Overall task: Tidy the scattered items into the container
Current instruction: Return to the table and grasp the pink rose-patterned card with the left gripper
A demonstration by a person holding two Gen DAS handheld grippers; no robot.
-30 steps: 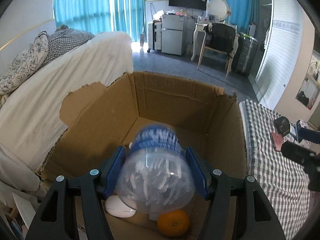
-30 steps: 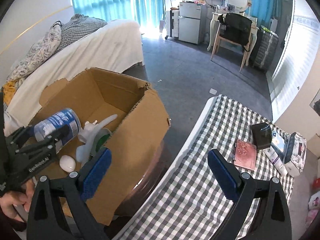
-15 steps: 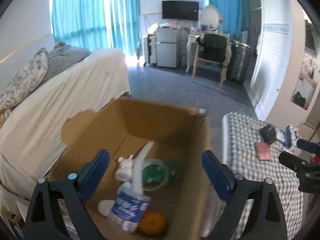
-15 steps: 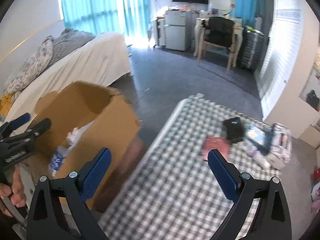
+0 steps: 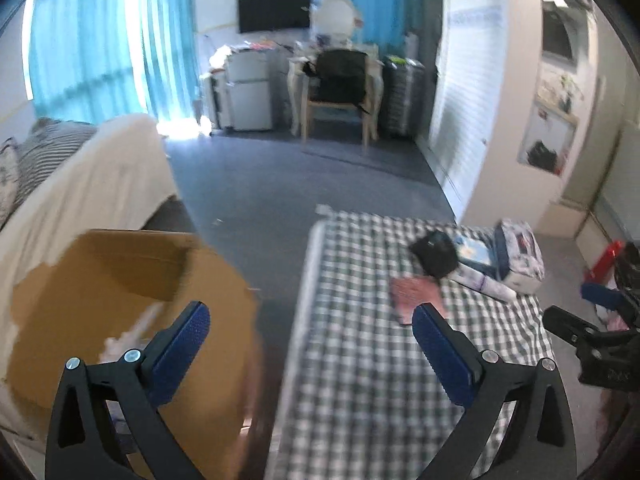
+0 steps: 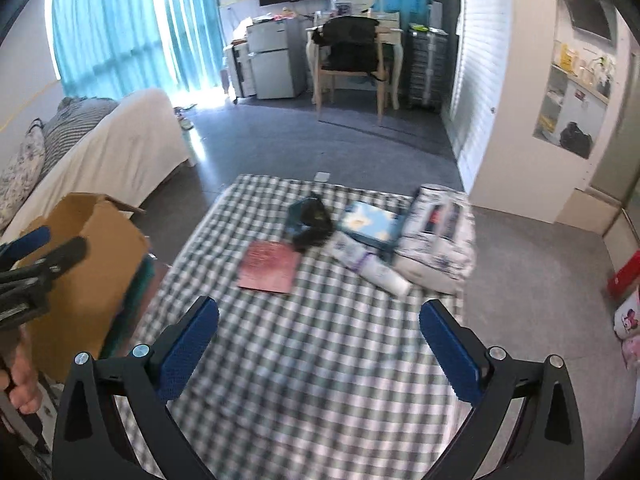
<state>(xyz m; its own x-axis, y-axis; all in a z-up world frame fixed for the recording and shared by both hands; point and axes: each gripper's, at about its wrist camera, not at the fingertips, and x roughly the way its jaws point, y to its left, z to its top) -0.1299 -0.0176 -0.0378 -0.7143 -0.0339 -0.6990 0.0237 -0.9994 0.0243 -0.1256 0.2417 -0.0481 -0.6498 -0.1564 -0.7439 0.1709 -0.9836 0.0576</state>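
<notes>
The cardboard box [image 5: 120, 292] stands left of the checked table [image 5: 360, 380]; it also shows at the left in the right wrist view [image 6: 88, 280]. My left gripper [image 5: 310, 344] is open and empty, over the gap between box and table. My right gripper [image 6: 318, 344] is open and empty above the table [image 6: 320, 360]. On the table lie a red booklet [image 6: 270, 266], a black pouch [image 6: 310, 222], a blue box [image 6: 372, 226], a white tube [image 6: 370, 266] and a patterned bag [image 6: 438, 236]. The box contents are blurred.
A bed with a white cover [image 6: 120, 148] lies behind the box. A chair [image 6: 352, 64], desk and small fridge [image 6: 272, 60] stand at the far wall. Grey floor [image 6: 320, 140] lies between. Red and pink items [image 6: 624, 300] sit on the floor at right.
My left gripper opened and dropped the clear bottle into the box, then swung right toward the table. My right gripper swung right from the box to over the table items.
</notes>
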